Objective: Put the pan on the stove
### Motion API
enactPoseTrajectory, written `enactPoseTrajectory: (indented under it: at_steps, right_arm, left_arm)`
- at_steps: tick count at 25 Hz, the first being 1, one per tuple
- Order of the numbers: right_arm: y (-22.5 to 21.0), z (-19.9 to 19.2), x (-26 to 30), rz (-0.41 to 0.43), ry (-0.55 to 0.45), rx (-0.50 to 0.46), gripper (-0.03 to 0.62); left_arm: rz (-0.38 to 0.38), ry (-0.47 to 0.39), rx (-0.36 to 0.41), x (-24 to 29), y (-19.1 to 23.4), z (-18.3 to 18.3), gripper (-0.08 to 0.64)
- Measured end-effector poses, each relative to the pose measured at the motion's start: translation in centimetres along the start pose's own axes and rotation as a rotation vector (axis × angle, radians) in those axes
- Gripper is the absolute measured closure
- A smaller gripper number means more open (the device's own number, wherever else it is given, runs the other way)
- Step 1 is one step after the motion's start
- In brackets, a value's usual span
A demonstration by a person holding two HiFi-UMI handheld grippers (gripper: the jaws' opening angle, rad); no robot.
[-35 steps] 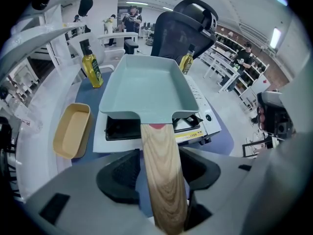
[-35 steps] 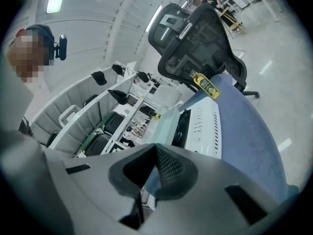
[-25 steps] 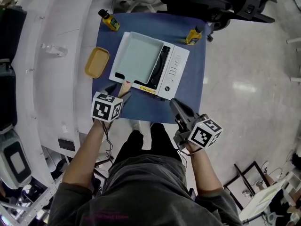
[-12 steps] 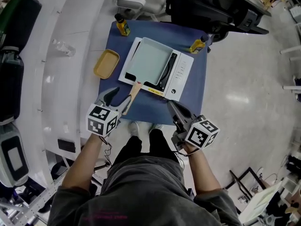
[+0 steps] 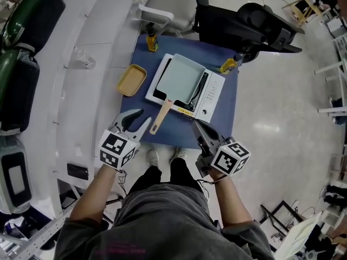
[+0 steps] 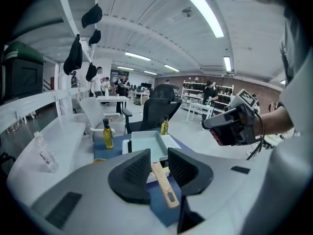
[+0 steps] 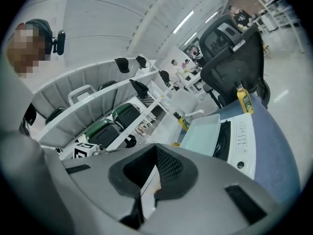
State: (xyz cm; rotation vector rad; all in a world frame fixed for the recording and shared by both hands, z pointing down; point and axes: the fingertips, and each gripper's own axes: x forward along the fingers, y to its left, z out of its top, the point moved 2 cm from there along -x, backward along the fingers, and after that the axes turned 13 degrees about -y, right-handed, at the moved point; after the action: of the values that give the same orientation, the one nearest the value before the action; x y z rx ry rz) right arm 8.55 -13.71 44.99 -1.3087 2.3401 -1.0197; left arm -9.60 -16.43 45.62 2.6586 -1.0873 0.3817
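A pale green square pan point(image 5: 181, 79) sits on the white stove point(image 5: 214, 91), its wooden handle point(image 5: 161, 117) pointing back at me. My left gripper point(image 5: 136, 121) hovers just left of the handle's end, apart from it, and its jaws are closing with nothing pressed between them. In the left gripper view the handle point(image 6: 163, 182) shows through the gap of that gripper point(image 6: 159, 168), with the pan point(image 6: 146, 143) beyond. My right gripper point(image 5: 198, 129) hangs by the table's near edge, shut and empty. From the right gripper point(image 7: 155, 173) the pan point(image 7: 205, 131) lies ahead.
The stove stands on a blue table point(image 5: 179, 131). A yellow dish point(image 5: 132, 80) lies left of it. Oil bottles point(image 5: 151, 41) point(image 5: 229, 65) stand at the far corners. A black chair point(image 5: 255, 23) is behind the table and a white counter with a plastic bottle point(image 5: 82, 60) to the left.
My left gripper has drawn back from the pan handle toward me, and its jaws have narrowed. The pan stays on the stove. The right gripper has barely moved.
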Motion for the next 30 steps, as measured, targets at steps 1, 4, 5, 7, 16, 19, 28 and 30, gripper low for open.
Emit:
enactPoseTrajectory:
  at_steps: [1,4,5,7,16,19,28,30]
  right_arm:
    - [0.4,0.1,0.1,0.0,-0.002,-0.009,0.589]
    - [1.5,0.1,0.2,-0.001,-0.007,-0.028,0.589]
    - [1.8,0.1,0.2,-0.001,-0.009,-0.033,0.589]
    - [2.7,0.1,0.3,0.001,-0.015,-0.047,0.589]
    - [5.8,0.3,0.5,-0.007,-0.04,-0.126,0.589]
    - [6.5,0.6,0.1,-0.016,-0.051,-0.149,0.589]
    - [8.9,2.2,-0.5,0.007,-0.104,-0.235,0.589]
    - [9.3,2.4,-0.4,0.016,-0.106,-0.253,0.589]
  left_arm:
    - [-0.004,-0.016,0.013,-0.4,-0.1,0.4,0.454]
    - [-0.01,-0.067,0.042,-1.6,-0.2,1.7,0.481]
    - [-0.011,-0.081,0.048,-1.9,-0.1,2.1,0.491]
    - [-0.01,-0.101,0.056,-2.7,0.0,2.7,0.499]
    - [-0.048,-0.194,0.019,-5.5,-0.3,5.5,0.52]
    - [-0.061,-0.206,0.013,-5.9,-0.3,5.9,0.526]
    - [-0.11,-0.244,0.004,-6.3,-0.9,7.6,0.546]
    - [-0.119,-0.252,0.007,-6.4,-1.2,7.9,0.548]
